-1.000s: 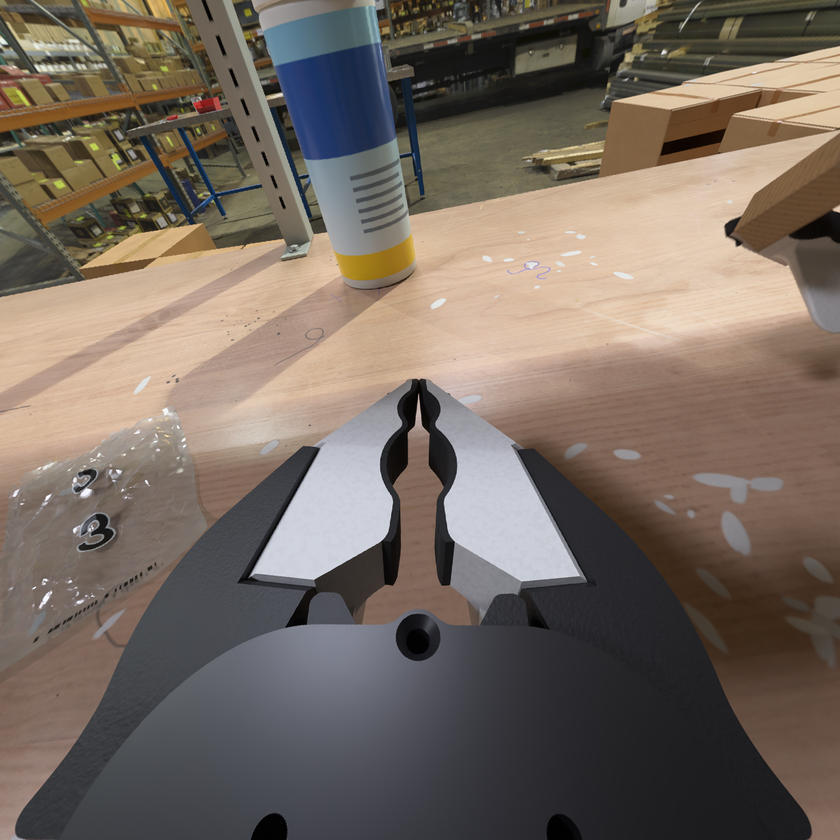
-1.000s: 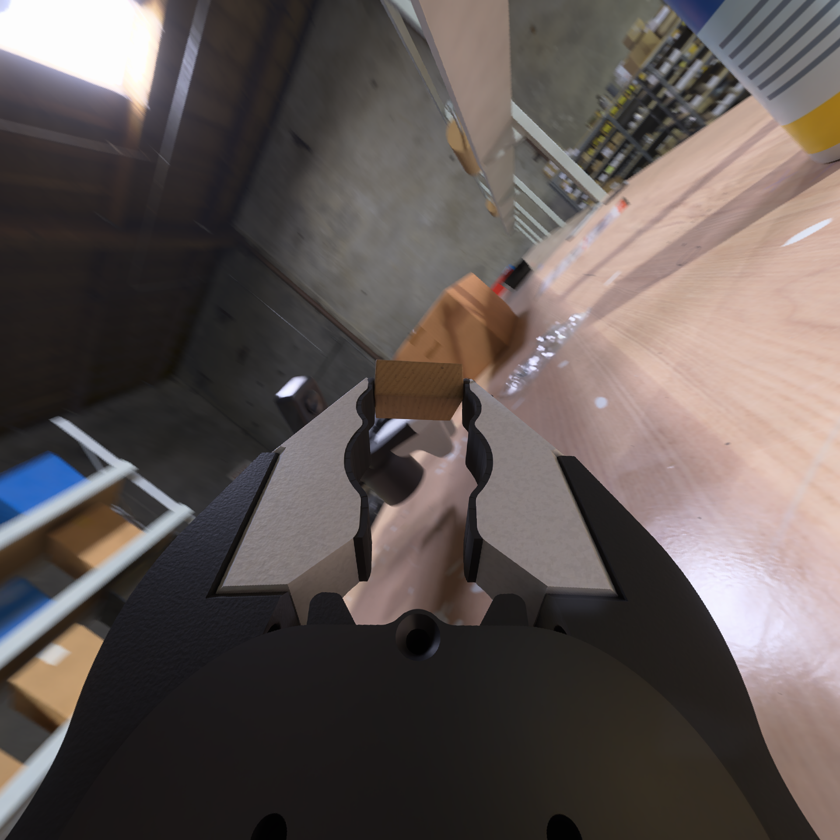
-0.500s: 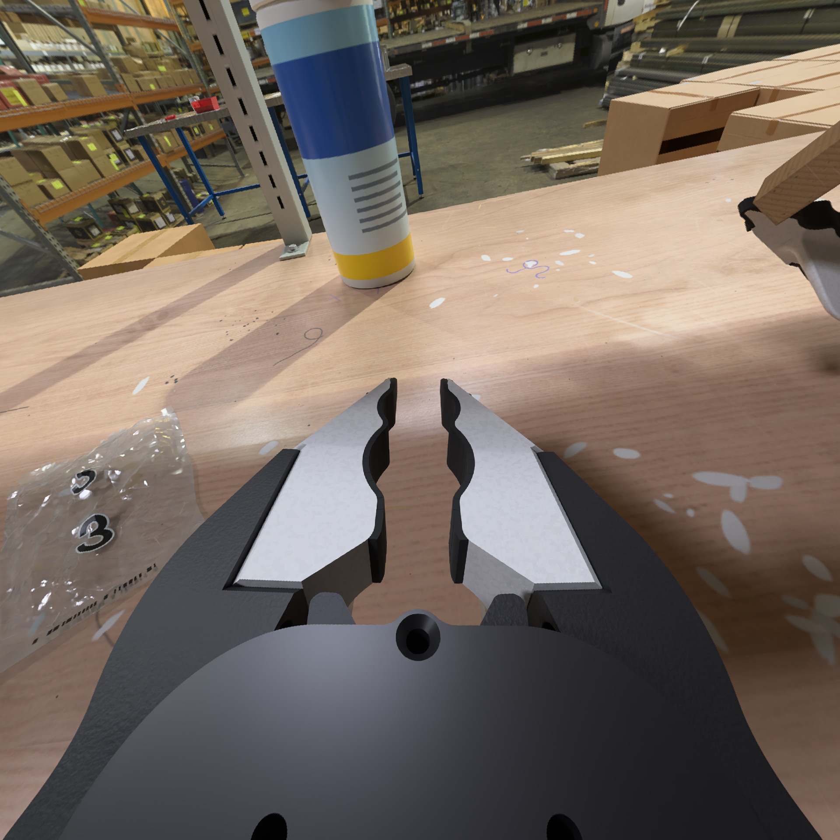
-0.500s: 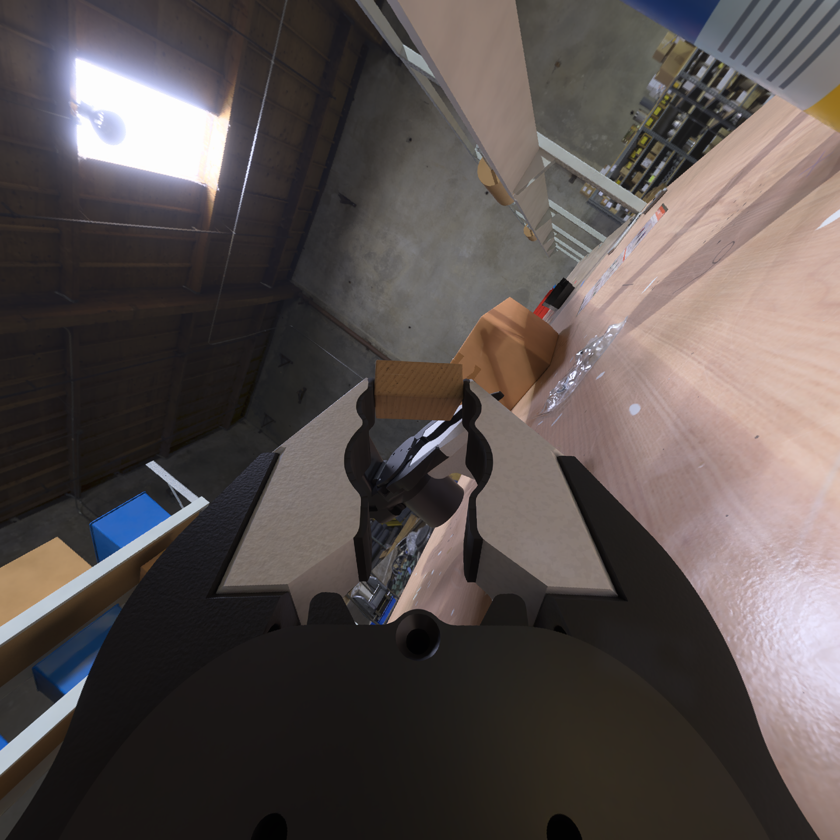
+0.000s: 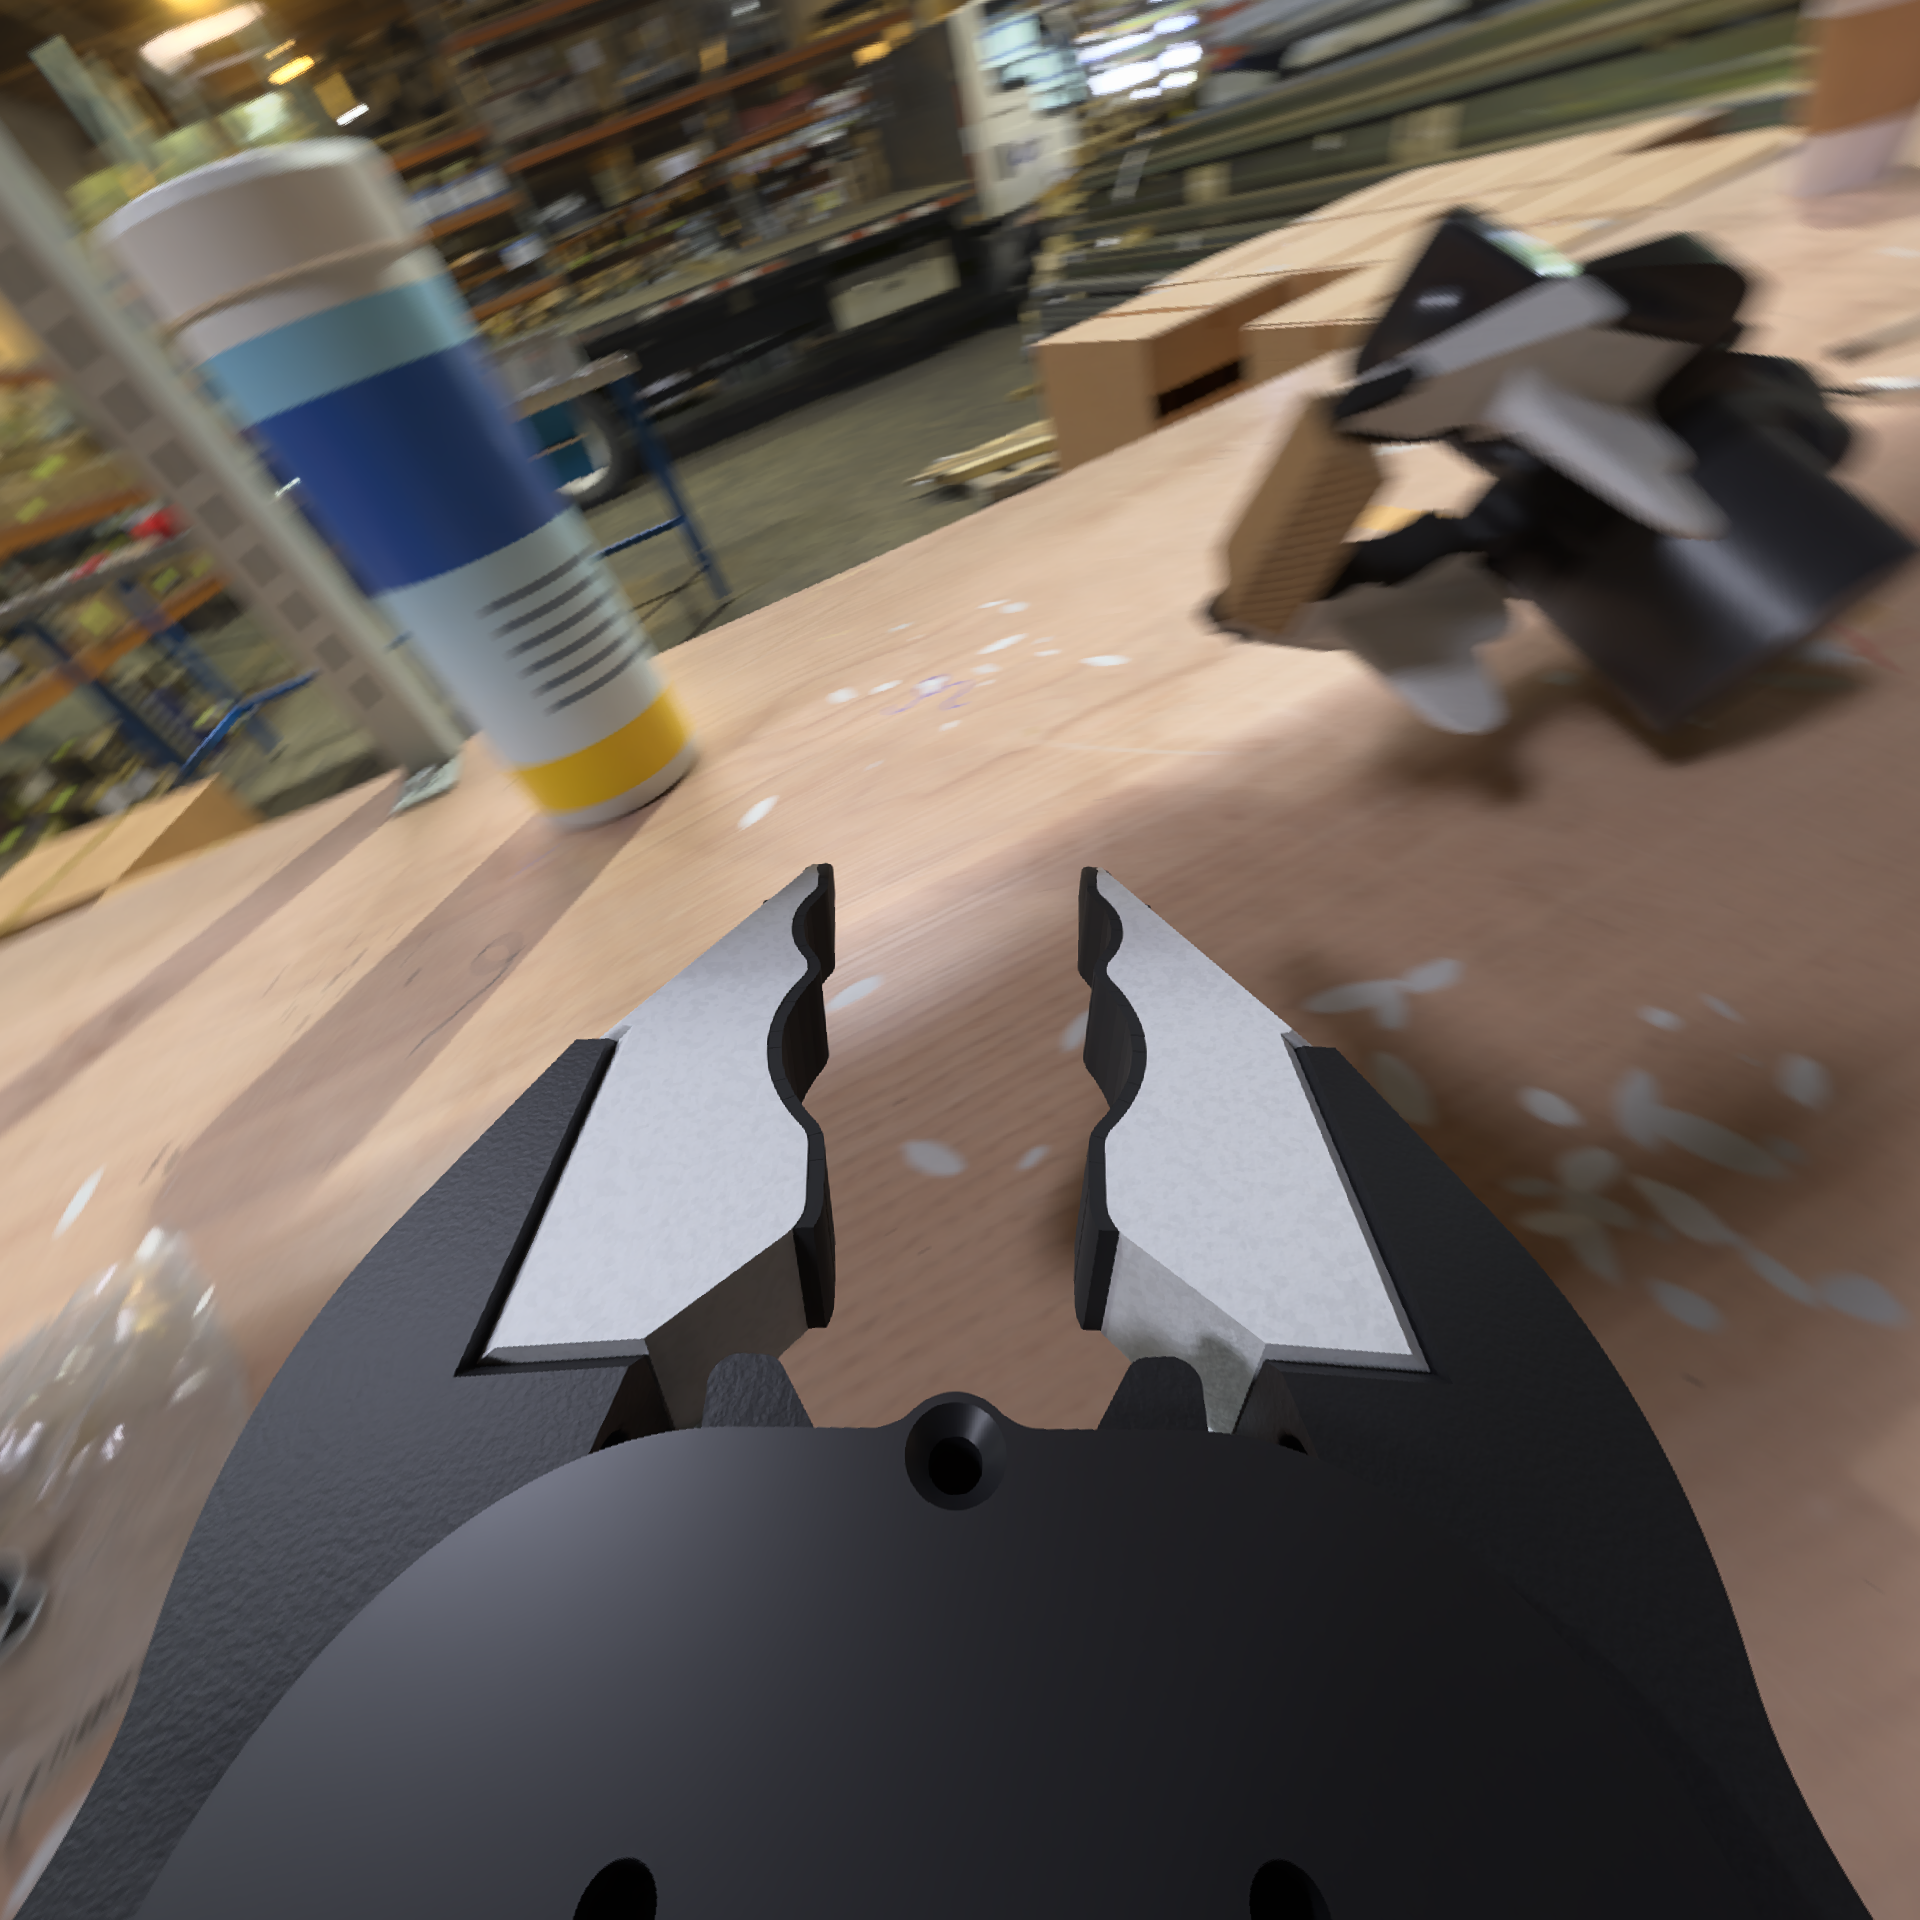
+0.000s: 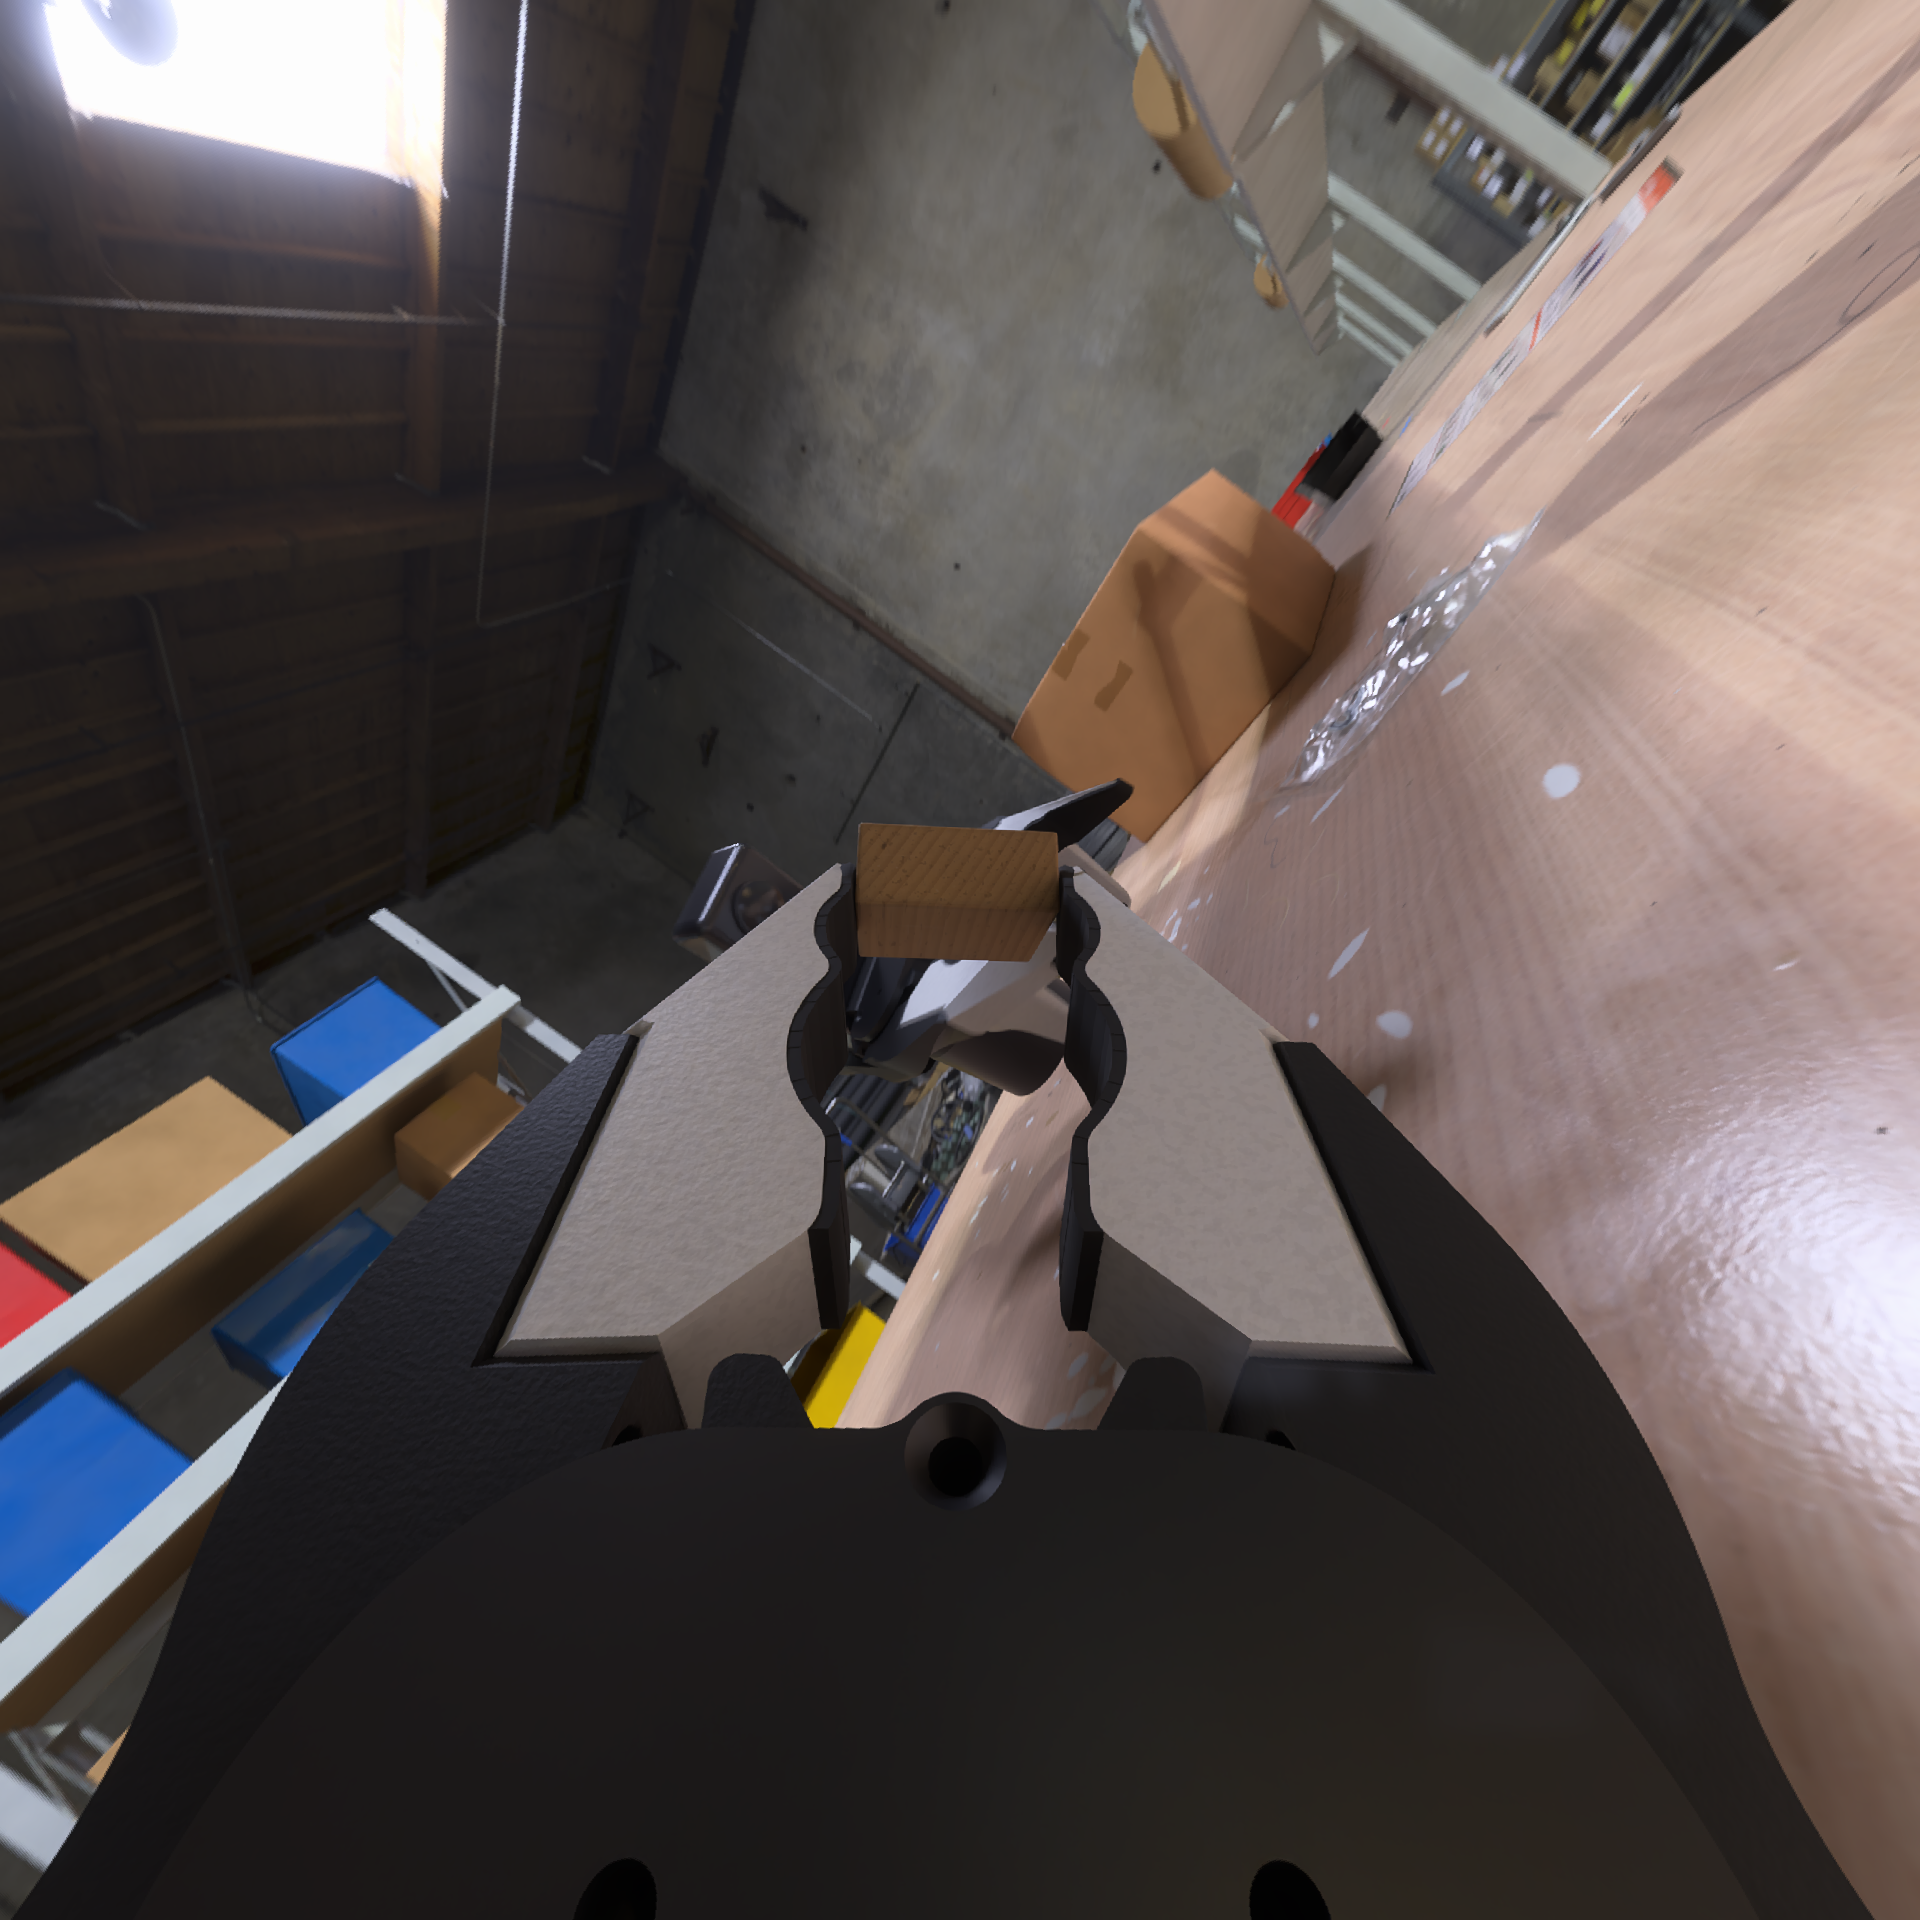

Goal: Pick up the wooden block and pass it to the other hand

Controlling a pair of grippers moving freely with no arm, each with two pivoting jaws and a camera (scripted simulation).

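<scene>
My right gripper is shut on the wooden block, a small tan block held at the fingertips above the table. In the left wrist view the block shows at the upper right, blurred, held in the right gripper above the table. My left gripper is open and empty, low over the wooden table, with the block ahead and to its right. In the right wrist view the left gripper shows just beyond the block, partly hidden by it.
A tall cylinder with blue, white and yellow bands stands at the back left. A crinkled clear plastic bag lies at the near left and shows in the right wrist view. Cardboard boxes sit beyond the table's far edge.
My left gripper has opened from shut to wide and swung towards the right. The right gripper with the block has come into its view, nearer the middle.
</scene>
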